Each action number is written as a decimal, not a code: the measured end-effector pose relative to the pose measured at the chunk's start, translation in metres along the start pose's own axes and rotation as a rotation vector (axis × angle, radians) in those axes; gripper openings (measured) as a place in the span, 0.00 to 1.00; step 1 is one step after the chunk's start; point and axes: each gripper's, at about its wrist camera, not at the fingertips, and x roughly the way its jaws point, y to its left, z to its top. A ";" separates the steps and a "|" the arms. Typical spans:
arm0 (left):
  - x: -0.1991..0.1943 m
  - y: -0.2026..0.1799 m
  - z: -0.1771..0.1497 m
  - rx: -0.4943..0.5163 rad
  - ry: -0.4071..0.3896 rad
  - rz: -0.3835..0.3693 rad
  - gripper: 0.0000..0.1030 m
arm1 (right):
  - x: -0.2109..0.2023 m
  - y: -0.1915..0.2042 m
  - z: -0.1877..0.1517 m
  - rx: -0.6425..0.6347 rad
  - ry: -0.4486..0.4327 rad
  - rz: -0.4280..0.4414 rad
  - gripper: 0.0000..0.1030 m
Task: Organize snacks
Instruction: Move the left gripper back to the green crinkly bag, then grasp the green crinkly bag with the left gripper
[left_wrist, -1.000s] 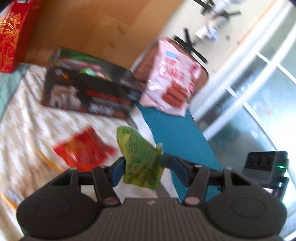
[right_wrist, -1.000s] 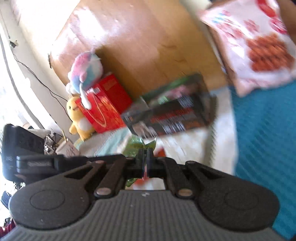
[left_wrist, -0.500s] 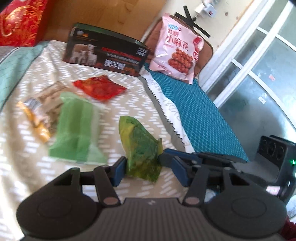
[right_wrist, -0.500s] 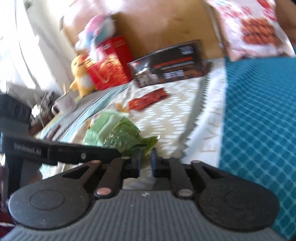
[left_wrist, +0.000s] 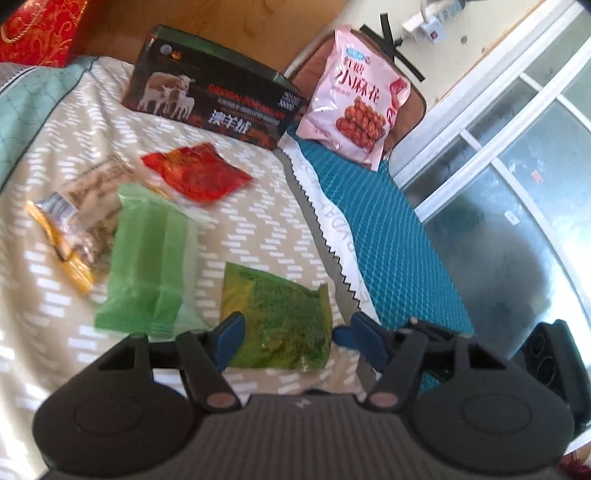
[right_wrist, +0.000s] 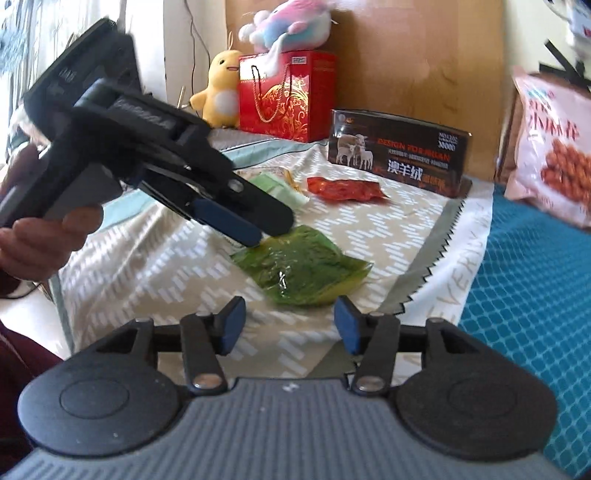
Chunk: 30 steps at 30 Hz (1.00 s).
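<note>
A dark green snack pouch (left_wrist: 277, 317) lies flat on the patterned cloth; it also shows in the right wrist view (right_wrist: 303, 266). My left gripper (left_wrist: 291, 332) is open, its blue pads either side of the pouch's near end. My right gripper (right_wrist: 288, 321) is open and empty, just short of the pouch. A pale green packet (left_wrist: 147, 254), a red packet (left_wrist: 195, 177) and a clear packet with yellow ends (left_wrist: 70, 221) lie farther back. The left gripper also shows in the right wrist view (right_wrist: 258, 225).
A black box with sheep (left_wrist: 214, 107) lies at the back. A pink snack bag (left_wrist: 354, 122) leans on a chair. A teal mat (left_wrist: 388, 251) runs along the right. A red gift bag (right_wrist: 284, 96) and plush toys (right_wrist: 221, 88) stand against the wooden board.
The left gripper lowered the dark green pouch onto the cloth and opened. The right gripper, shut a second ago, has opened and drawn back.
</note>
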 end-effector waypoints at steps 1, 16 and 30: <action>0.001 -0.002 0.000 0.013 -0.002 0.008 0.62 | 0.002 0.000 0.000 -0.002 -0.002 -0.011 0.58; 0.004 -0.010 0.000 0.135 -0.023 0.130 0.70 | 0.012 -0.009 0.009 -0.025 0.015 -0.066 0.69; 0.014 -0.008 0.013 0.087 -0.026 0.029 0.56 | 0.025 -0.011 0.020 0.059 -0.045 0.006 0.26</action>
